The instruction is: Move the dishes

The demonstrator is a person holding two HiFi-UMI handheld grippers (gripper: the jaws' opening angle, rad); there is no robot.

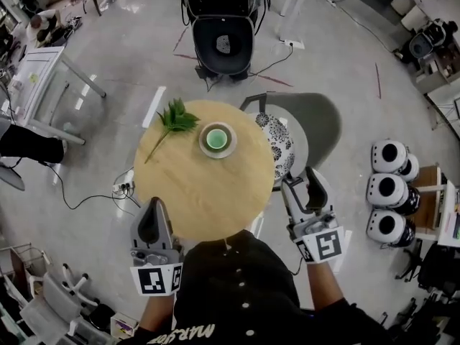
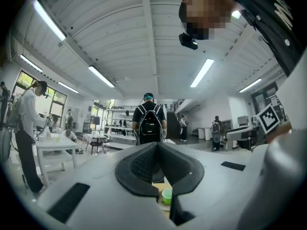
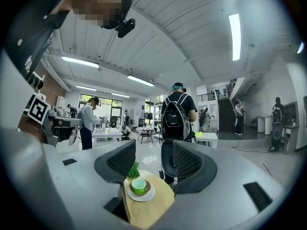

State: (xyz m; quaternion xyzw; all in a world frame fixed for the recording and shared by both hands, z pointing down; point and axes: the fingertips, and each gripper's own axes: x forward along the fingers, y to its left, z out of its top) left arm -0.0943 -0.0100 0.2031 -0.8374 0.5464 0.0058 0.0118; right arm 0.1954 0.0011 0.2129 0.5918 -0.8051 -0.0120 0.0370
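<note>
The small green cup (image 1: 218, 138) on its white saucer (image 1: 232, 144) stands mid-table on the round wooden table (image 1: 201, 192), ahead and left of the right gripper (image 1: 302, 182), whose empty jaws gape partway toward it (the left gripper (image 1: 153, 210), jaws together and empty, lies about as near).

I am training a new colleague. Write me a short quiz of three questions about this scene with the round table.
1. True or false: the green cup stands on a saucer.
2. What lies on the chair beside the table? A) a patterned plate B) a kettle C) a spoon
3. Fill in: the jaws of the right gripper are ____, with nothing between them.
Key: 1 true; 2 A; 3 open.
</note>
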